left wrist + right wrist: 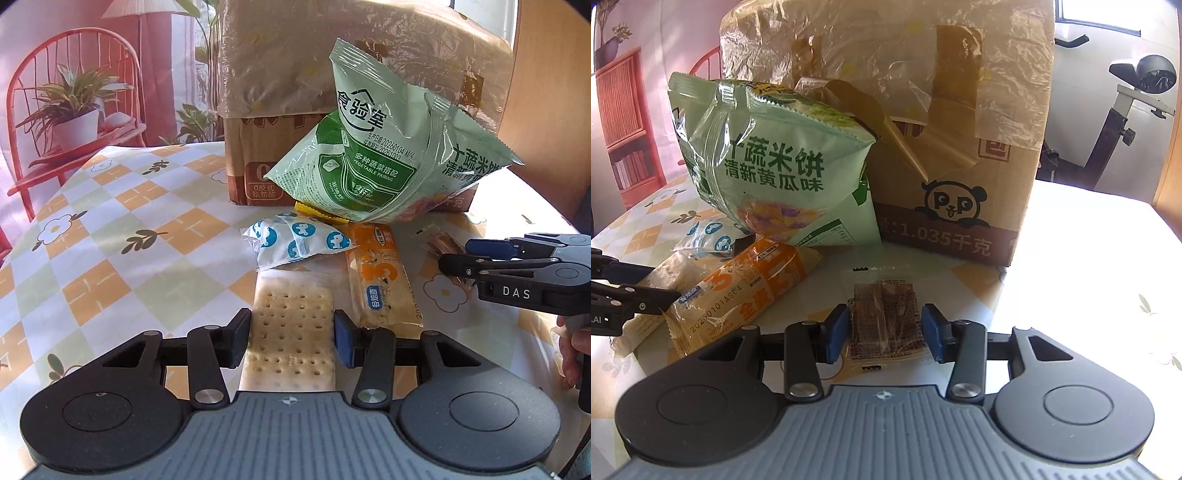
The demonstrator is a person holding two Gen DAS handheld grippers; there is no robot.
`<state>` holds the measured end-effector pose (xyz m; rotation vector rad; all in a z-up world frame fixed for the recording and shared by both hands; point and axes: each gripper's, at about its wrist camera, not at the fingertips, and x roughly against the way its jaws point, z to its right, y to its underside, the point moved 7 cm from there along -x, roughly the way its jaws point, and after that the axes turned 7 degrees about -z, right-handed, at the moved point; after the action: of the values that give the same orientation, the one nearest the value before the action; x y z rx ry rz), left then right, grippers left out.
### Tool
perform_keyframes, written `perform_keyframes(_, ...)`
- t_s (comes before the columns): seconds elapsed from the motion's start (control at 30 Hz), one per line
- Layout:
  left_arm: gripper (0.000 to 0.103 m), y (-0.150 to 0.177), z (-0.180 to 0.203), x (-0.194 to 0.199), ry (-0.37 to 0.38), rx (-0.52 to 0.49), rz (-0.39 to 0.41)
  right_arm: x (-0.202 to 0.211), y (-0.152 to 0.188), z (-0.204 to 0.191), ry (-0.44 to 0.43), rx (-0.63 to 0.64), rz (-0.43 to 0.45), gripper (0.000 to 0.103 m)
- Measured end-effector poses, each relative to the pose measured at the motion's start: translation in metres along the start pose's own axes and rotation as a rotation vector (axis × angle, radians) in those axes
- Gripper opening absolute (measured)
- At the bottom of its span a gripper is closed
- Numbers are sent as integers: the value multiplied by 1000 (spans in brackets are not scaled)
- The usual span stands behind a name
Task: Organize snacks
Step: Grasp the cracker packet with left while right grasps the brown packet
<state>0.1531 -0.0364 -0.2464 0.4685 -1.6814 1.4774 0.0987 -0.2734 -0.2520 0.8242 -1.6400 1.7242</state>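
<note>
The left gripper clamps the cracker pack by its long edges on the table; brittle, it wants gentle pressure. The right gripper pinches a light, flimsy sachet.

Glossy crinkled plastic green snack bag, matt cardboard box, smooth printed tablecloth

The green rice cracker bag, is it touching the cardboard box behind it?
Touching. In the right wrist view the green rice cracker bag leans back against the cardboard box, with no gap visible between them.
</note>
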Motion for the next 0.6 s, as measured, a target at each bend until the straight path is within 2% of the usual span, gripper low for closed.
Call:
perform_keyframes(0.27,50,1,3,14,-3,10,27,7,-1,2,0,-2,12,44)
perform_keyframes(0.43,50,-3,-5,21,-21,57,58,28,-4,6,-2,-11,52,44)
perform_keyframes(0.6,49,-5,-7,31,-8,101,90,47,0,8,1,-23,70,43)
